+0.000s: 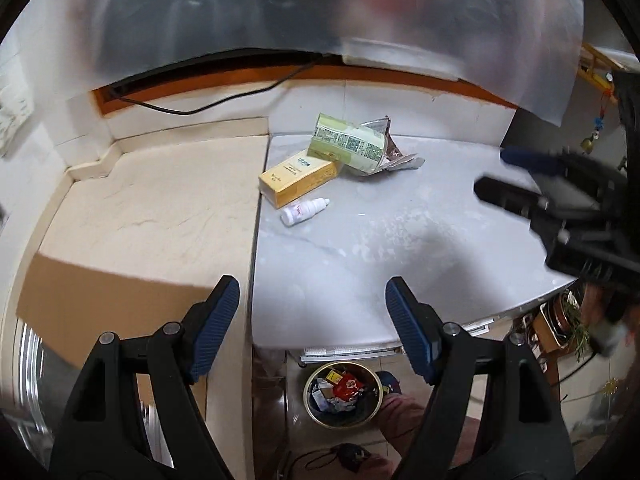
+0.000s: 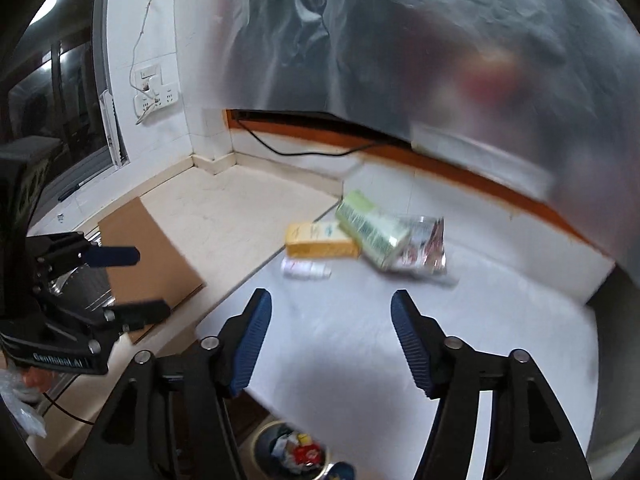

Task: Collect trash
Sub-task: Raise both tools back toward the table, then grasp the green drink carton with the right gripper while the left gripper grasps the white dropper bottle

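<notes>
The left claw [image 1: 312,320] is spread wide and nothing is held. The right claw [image 2: 332,340] is spread wide too, with nothing pinched. Behind both, on the grey table [image 1: 400,240], the yellow box [image 1: 298,182], green carton [image 1: 348,146] and small white bottle [image 1: 302,212] are piled.

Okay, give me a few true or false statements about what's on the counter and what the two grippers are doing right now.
1. The yellow box lies beside the small white bottle. True.
2. The left hand-held gripper is clamped on the bottle. False: its jaws are open and empty.
3. The trash bin on the floor is empty. False: it already holds wrappers.
4. The green carton lies on its side, partly over a foil wrapper. True.
5. The right hand-held gripper holds nothing. True.
</notes>
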A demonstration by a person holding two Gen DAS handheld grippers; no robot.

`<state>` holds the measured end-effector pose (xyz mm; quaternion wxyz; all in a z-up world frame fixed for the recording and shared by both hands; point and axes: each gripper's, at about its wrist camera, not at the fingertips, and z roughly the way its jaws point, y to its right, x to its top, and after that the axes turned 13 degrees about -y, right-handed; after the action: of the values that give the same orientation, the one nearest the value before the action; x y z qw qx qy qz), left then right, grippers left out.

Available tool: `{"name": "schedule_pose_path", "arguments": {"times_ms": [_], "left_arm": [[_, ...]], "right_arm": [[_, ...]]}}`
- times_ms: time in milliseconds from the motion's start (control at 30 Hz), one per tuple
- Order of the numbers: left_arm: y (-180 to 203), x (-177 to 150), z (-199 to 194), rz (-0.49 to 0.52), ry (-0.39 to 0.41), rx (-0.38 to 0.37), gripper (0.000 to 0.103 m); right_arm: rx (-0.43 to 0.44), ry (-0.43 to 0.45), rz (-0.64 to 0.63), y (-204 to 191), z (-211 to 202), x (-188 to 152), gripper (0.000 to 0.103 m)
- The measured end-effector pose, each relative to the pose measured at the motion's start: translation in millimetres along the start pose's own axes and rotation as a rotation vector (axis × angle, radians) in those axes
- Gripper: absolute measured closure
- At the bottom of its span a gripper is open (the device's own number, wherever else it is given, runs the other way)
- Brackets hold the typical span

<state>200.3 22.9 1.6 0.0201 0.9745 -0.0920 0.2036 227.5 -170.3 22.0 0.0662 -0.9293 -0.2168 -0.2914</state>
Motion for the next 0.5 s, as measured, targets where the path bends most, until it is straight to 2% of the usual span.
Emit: {"name": "schedule_pose_path", "arguments": {"times_ms": [167,267,333,500], "left_arm": [[-4,50,50,0.037,-0.075,0.016,0.032],[-5,78,86,0.056,-0.137,0.021,0.038],[-5,96,113,0.073,-0.179,0.031,0.043],[-3,126,164,0.114,-0.247,0.053,0.045]], "right_arm": [[0.015,-0.032,-0.037,31,42,51,0.033],[0.027,-0.061,-0.056,51,76,80,0.032],[0.037,-0.082,-0.067,63,99,94,0.031],[0.047,-0.13,-0.107,86,159,121,0.028]]}}
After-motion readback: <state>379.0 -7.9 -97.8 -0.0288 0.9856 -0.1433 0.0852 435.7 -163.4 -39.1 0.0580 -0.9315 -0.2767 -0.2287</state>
